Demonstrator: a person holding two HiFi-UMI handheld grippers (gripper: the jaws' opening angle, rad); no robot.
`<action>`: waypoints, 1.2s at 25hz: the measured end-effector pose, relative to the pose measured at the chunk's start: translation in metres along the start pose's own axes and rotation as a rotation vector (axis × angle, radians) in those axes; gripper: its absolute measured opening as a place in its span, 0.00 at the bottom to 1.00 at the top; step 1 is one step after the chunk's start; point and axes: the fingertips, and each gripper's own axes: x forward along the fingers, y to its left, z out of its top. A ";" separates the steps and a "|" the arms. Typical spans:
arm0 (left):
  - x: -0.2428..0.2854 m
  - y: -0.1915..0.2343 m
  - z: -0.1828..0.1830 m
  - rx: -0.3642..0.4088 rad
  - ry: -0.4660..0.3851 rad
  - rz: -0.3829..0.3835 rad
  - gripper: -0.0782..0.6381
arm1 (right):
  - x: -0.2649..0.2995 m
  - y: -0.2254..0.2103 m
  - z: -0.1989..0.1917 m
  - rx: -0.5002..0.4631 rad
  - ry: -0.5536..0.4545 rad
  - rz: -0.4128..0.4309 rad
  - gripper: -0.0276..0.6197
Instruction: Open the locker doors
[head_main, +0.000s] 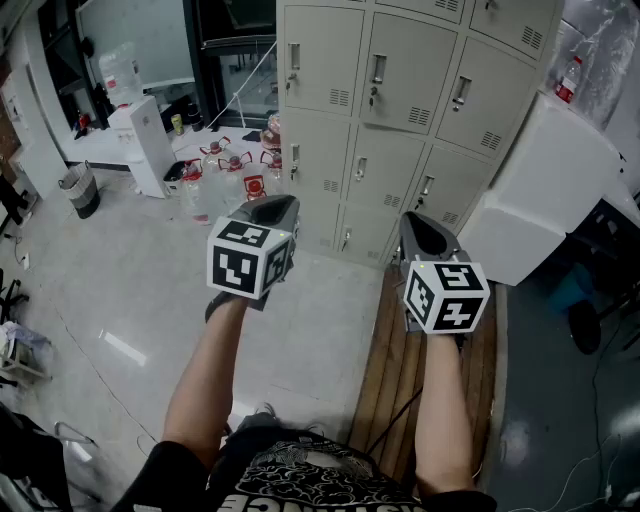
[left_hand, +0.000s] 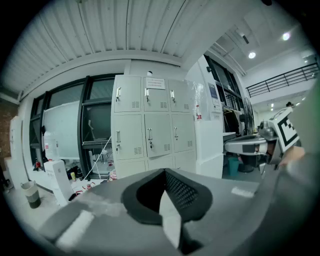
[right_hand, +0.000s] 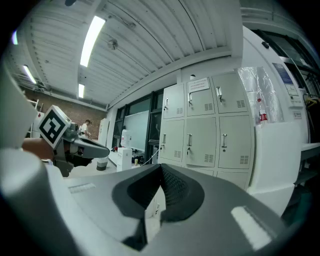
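The lockers (head_main: 400, 110) stand ahead of both claws, well apart from them, with all doors shut. The left claw (head_main: 278, 208) and the right claw (head_main: 418, 228) are each pressed together and empty. If a claw arrives like this, it would likely slip off the thin door handle (head_main: 378, 68) instead of catching it.

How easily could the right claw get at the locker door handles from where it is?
Probably yes, once brought closer. Nothing stands between the right claw and the lockers, but it hangs short of the handles, and its jaws are shut.
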 end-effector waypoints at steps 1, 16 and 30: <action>0.000 -0.002 0.000 0.005 0.000 -0.001 0.12 | 0.000 0.000 0.000 0.003 -0.003 -0.001 0.04; 0.033 0.020 0.003 0.012 -0.017 -0.011 0.12 | 0.038 -0.007 0.000 0.019 -0.031 -0.021 0.05; 0.124 0.081 0.024 0.024 -0.032 -0.195 0.11 | 0.136 -0.018 0.016 0.033 -0.031 -0.126 0.15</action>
